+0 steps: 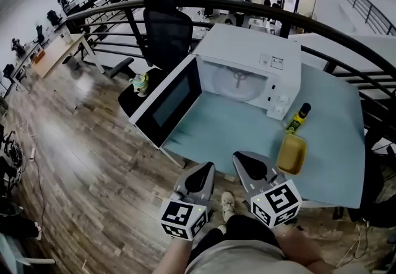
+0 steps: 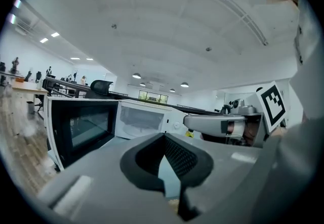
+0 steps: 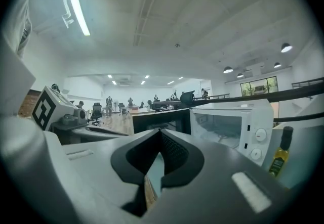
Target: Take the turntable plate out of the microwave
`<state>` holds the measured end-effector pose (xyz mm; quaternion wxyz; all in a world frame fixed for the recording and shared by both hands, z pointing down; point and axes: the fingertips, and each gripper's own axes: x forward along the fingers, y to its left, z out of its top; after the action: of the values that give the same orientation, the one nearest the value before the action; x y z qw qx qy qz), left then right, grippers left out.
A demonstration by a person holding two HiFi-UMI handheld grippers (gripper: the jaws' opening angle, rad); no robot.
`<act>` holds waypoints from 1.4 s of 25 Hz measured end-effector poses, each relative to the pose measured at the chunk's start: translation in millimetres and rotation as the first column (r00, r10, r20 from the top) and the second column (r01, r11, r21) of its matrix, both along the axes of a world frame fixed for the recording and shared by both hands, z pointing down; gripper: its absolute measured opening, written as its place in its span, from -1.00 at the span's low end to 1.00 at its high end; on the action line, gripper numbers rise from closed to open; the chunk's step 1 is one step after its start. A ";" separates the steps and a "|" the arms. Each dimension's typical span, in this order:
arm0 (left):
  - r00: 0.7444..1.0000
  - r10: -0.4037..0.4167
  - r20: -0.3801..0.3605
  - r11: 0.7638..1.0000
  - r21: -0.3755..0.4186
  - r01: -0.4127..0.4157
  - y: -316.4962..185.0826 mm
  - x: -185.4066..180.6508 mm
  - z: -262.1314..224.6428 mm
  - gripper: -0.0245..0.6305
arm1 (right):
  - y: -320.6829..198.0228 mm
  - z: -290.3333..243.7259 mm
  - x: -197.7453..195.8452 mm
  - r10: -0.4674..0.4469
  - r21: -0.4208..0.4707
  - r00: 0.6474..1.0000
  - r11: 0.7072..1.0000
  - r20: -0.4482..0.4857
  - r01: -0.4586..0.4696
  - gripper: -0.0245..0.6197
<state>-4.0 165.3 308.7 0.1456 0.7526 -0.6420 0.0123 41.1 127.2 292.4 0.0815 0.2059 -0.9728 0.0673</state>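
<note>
While both my grippers hang short of the table's near edge in the head view, the left gripper (image 1: pixel 199 174) sits low and centre and the right gripper (image 1: pixel 242 161) just beside it, both pointing up-frame at the microwave (image 1: pixel 250 50). Its door (image 1: pixel 168 102) swings wide open toward the left. The turntable plate (image 1: pixel 238 81) lies flat on the oven floor, a pale disc in the upper middle, well apart from me. A bottle (image 1: pixel 299 118) and a yellow dish (image 1: pixel 292 154) stand on the table (image 1: pixel 337 155) at the right.

In the left gripper view my jaws are pressed together with nothing between them. The open oven sits at middle left, and the plate is only a faint shape inside.

In the right gripper view my jaws are likewise clenched and empty. The plate (image 3: pixel 223 136) shows dimly through the opening at middle right.

I judge the plate to be glass: stiff, fairly heavy, slick and breakable, and probably resting loose. I would open both grippers and pinch the front rim at two spots to left and right. Then I would lift it just clear and draw it out level, since a one-sided grip could let it tilt and slide.
</note>
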 end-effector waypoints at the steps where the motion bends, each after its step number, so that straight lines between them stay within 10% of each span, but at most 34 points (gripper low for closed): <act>1: 1.000 0.003 0.004 1.000 -0.004 -0.003 -8.9 -4.8 -0.1 -0.92 | -9.0 0.8 -4.2 0.006 -0.005 1.000 1.000 0.003 -0.006 -0.87; 35: 0.978 0.192 -0.081 0.976 -0.084 -0.199 -202.7 -39.1 26.6 -0.92 | -183.5 23.7 -24.6 0.196 -0.069 0.981 0.978 -0.014 -0.196 -0.87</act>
<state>-43.1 -37.4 335.3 0.2012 0.8045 -0.5580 0.0290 16.5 -56.3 316.1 0.0853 0.2980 -0.9446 0.1082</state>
